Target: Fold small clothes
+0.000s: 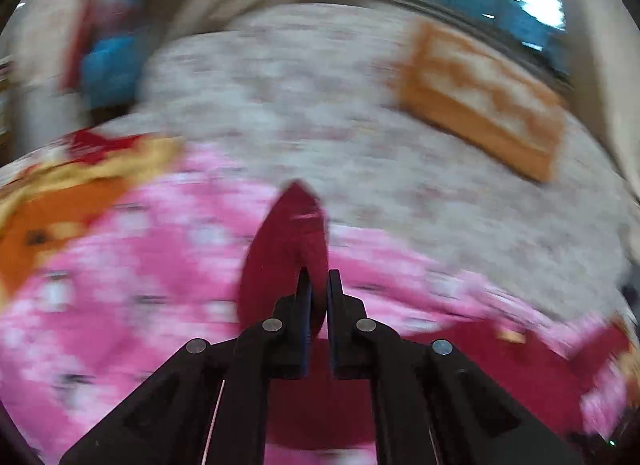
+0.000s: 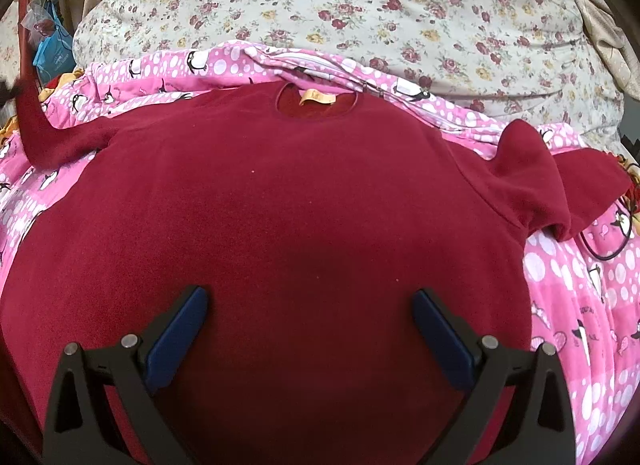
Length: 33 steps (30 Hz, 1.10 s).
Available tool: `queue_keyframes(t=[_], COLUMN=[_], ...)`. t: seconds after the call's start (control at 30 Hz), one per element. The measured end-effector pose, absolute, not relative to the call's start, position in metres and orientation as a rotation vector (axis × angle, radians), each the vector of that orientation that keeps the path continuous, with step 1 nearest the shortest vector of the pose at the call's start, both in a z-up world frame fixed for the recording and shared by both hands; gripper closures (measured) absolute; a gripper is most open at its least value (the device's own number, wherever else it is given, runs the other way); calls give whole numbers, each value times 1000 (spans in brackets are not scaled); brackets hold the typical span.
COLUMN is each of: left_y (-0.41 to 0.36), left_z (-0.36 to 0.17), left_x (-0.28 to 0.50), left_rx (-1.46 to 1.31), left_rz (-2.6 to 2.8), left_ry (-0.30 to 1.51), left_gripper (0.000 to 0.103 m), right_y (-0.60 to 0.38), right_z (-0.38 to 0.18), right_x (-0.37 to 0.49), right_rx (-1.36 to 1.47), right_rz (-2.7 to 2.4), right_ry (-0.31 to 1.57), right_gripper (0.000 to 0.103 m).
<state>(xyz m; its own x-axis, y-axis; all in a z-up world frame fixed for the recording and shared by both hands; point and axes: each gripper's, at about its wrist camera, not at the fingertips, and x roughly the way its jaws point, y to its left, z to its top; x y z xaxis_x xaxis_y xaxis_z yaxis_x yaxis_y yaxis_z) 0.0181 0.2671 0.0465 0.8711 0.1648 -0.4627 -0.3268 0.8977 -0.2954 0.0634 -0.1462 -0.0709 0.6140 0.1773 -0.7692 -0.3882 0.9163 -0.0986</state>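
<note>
The dark red sweater (image 2: 280,193) lies face up and spread flat on the pink penguin blanket (image 2: 580,297) over the bed's floral quilt (image 2: 360,5). The left gripper (image 1: 319,285) is pinched tight on a sleeve (image 1: 286,241), its view blurred; the right gripper (image 2: 310,305) hangs wide apart above the sweater's lower body, holding nothing.

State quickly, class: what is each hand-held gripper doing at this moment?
Left hand-held gripper: closed on the red sweater's sleeve.
Right hand-held gripper: open, holding nothing, above the red sweater.
</note>
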Motion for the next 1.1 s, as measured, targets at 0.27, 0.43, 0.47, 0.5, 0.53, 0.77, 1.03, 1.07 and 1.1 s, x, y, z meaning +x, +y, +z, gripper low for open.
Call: queue_keyframes(t=[0.27, 0.43, 0.47, 0.5, 0.53, 0.77, 1.03, 1.07, 1.1], left_y=[45, -4, -7, -8, -9, 38, 95, 99, 101], left_z=[26, -48, -54, -55, -50, -6, -2, 0, 1], left_x=[136, 168, 164, 159, 150, 91, 79, 78, 78], left_rx=[-264, -278, -278, -272, -259, -406, -463, -481, -483], left_rz=[-280, -273, -272, -274, -275, -69, 245, 258, 266], left_ry=[586, 848, 884, 896, 894, 750, 628, 601, 584], left_gripper=[103, 90, 84, 84, 84, 76, 75, 75, 75], right_y=[-162, -200, -206, -212, -215, -186, -163, -158, -152], right_z=[-55, -26, -23, -19, -16, -27, -83, -83, -83], right_x=[65, 67, 69, 71, 74, 153, 210, 212, 213], right_rx=[-178, -11, 7, 35, 51, 185, 411, 399, 378], right_rz=[286, 215, 202, 197, 202, 560, 550, 573, 610], right_ry=[814, 711, 704, 688, 676, 843, 1021, 1012, 1005], right_gripper=[3, 3, 3, 3, 3, 28, 42, 42, 42])
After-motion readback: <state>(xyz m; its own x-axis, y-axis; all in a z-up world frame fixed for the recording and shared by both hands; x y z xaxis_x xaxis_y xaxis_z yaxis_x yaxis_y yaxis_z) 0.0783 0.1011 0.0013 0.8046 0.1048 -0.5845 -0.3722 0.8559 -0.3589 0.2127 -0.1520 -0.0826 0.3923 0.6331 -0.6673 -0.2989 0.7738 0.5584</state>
